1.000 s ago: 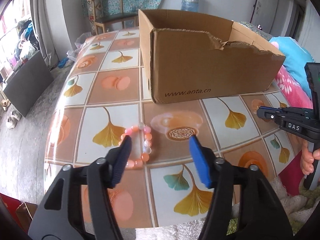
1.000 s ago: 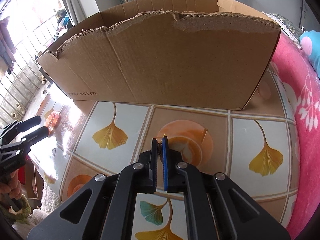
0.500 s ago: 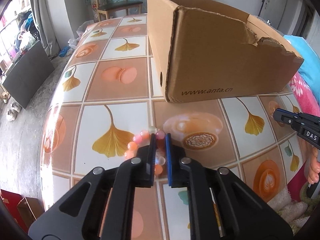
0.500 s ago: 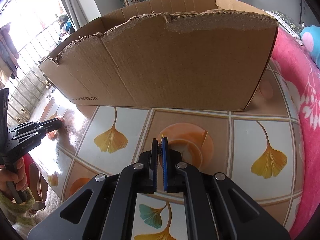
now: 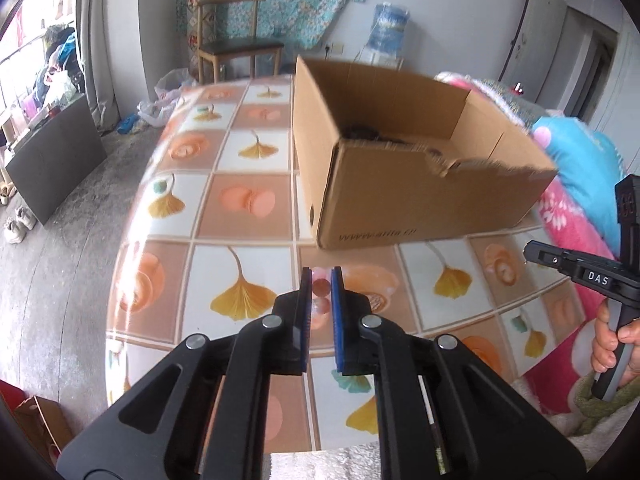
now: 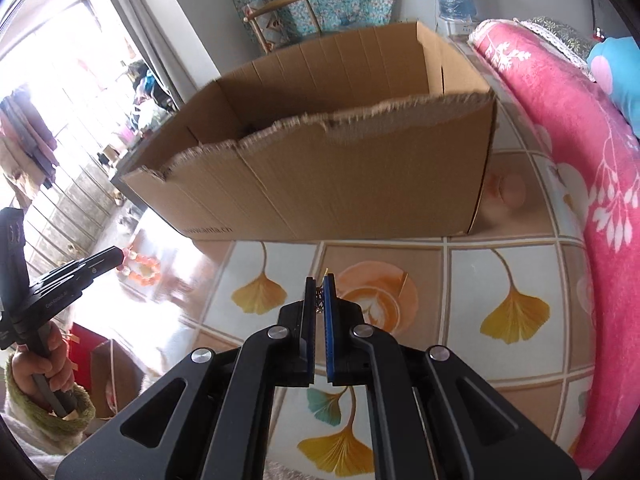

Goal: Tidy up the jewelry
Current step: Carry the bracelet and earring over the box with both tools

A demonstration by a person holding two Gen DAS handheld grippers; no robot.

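Right now the left gripper [image 5: 321, 280] has its fingers nearly closed on the pink bead bracelet [image 5: 320, 289], lifted off the table [image 5: 256, 200], with the cardboard box [image 5: 400, 200] toward one o'clock from it. The right gripper [image 6: 319, 284] is pinched tight on a small dark chain [image 6: 319, 300] with a gold bit, the box at twelve o'clock.

Judging by the grips, both are thin. Only a bead or two sits between the left fingers, so a quick swing toward the box could let the round beads roll out. The chain is held by a few links and might slip, or snag on the box's torn front rim as it passes over.

From the right wrist, the bracelet [image 6: 140, 268] hangs as a loop off the left fingertips at nine o'clock; the left wrist sees only beads wedged between pads. Conversely, the left wrist looks into the box, where something dark lies, too blurred to name.
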